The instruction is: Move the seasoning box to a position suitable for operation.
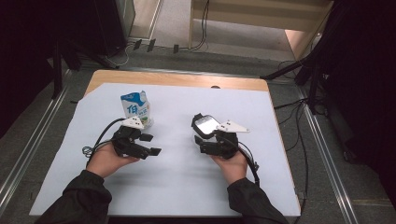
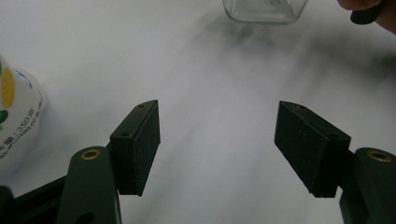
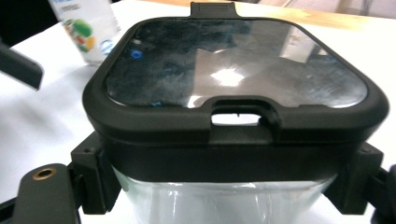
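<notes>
Container, clear w/ black lid, sits near centre of the white sheet, pinched by the right gripper: in the right gripper view its two jaws press the black lid band from both sides, clear wall below. Left gripper is spread, nothing between the jaws, just bare sheet in the left gripper view; pads well apart. Milk carton stands upright at approx. 12 o'clock from the left gripper, just beside it, not touched.

Edges & room: sheet covers most of the wooden table; wood strip shows along the far edge at 12 o'clock. Both grippers sit mid-sheet, well apart from each other w/ open sheet between them. Plenty of bare sheet at 6 o'clock toward the person's sleeves, and at 3 o'clock from the container out to the right table edge. Left sheet edge near the left hand at 9 o'clock, corner cut at far left. Cables trail on the floor beyond the table.

View diffs: high view gives the layout and the lid's glare. Right gripper view adds lid detail: front latch slot, tab at the far rim, carton's printed side at 11 o'clock. Left gripper view shows the container's clear base at 1 o'clock and carton's edge w/ print at 9 o'clock.
</notes>
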Action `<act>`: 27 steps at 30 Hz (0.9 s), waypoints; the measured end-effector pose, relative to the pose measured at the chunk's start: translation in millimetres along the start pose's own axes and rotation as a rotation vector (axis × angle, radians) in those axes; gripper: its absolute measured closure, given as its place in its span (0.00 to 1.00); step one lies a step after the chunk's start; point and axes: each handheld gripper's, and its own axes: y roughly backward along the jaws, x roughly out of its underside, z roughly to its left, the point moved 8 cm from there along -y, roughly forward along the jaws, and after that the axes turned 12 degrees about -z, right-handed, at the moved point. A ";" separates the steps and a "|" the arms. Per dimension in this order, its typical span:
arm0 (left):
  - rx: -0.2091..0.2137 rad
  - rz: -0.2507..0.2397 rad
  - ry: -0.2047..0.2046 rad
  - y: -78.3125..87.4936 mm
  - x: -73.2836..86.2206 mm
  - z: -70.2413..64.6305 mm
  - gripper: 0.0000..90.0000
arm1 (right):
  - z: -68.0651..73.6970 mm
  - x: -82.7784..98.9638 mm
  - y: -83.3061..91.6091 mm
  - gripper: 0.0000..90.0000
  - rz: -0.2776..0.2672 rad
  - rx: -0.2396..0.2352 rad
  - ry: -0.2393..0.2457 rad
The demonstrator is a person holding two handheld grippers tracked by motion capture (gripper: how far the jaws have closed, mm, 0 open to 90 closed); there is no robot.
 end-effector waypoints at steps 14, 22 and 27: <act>-0.020 0.005 0.015 8.0 8.8 1.8 0.36 | 40.4 14.1 -25.3 0.18 0.034 -0.116 0.071; -0.019 -0.001 0.023 9.2 9.8 1.4 0.36 | 48.6 28.0 -33.5 0.18 0.059 -0.129 0.114; -0.019 0.005 0.019 7.3 9.9 0.1 0.36 | 47.5 29.4 -30.8 0.18 0.074 -0.124 0.093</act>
